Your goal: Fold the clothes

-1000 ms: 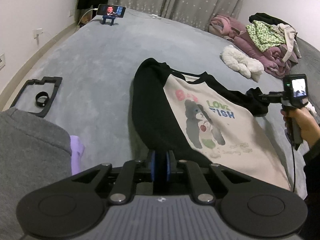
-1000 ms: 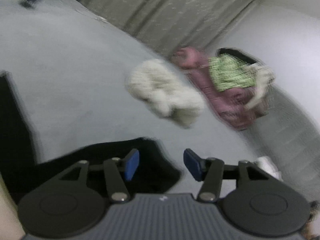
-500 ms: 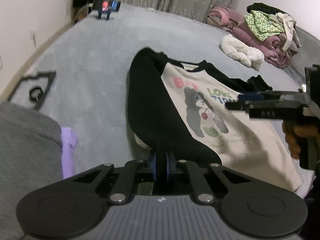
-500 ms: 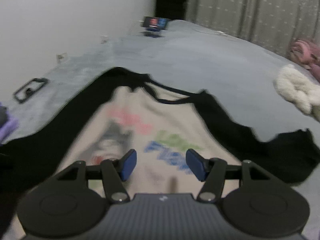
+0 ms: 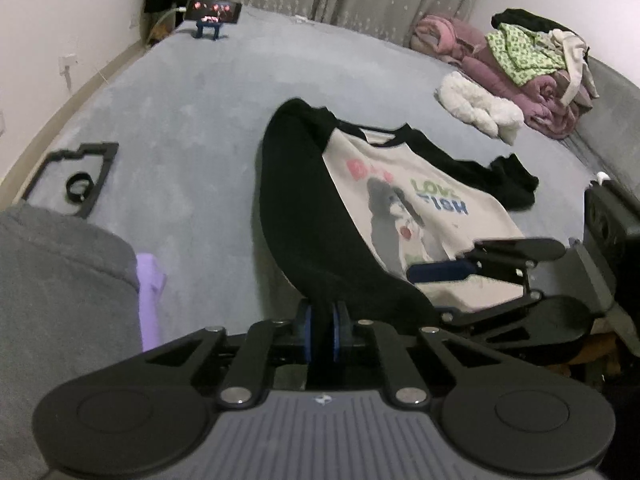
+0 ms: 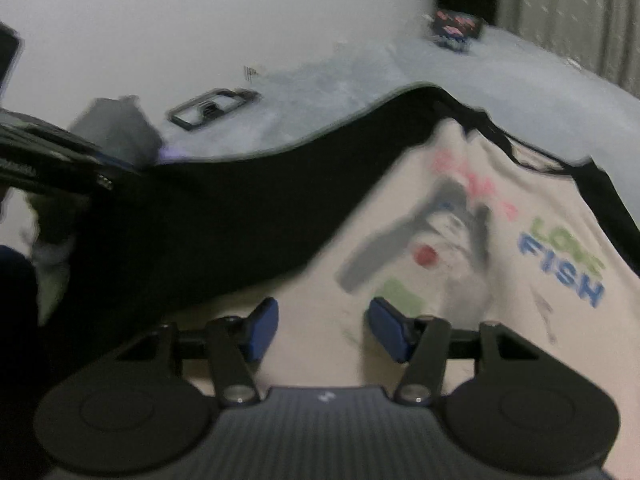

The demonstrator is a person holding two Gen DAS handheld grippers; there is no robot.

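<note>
A cream shirt [image 5: 420, 200] with black sleeves and a bear print lies face up on the grey bed [image 5: 192, 120]. My left gripper [image 5: 321, 332] is shut on the cuff end of the black sleeve [image 5: 304, 208] nearest me, and that sleeve runs straight up to the shoulder. My right gripper [image 6: 322, 330] hovers over the cream lower part of the shirt [image 6: 460, 240]. Its jaws are closing, with only the cloth below them and nothing pinched. In the left wrist view the right gripper [image 5: 436, 276] sits just right of the left one. The other sleeve's cuff [image 5: 516, 184] lies crumpled at the right.
A pile of pink, green and white clothes [image 5: 532, 56] and a white fluffy garment [image 5: 476, 108] lie at the far right. A phone on a stand [image 5: 214, 10] is at the far edge, a black frame [image 5: 76, 176] at the left. Grey cloth [image 5: 52, 280] and a purple item [image 5: 150, 280] lie near left.
My right gripper swung from the far right sleeve cuff across the shirt to its near lower part, beside the left gripper. The left gripper kept still, holding the sleeve.
</note>
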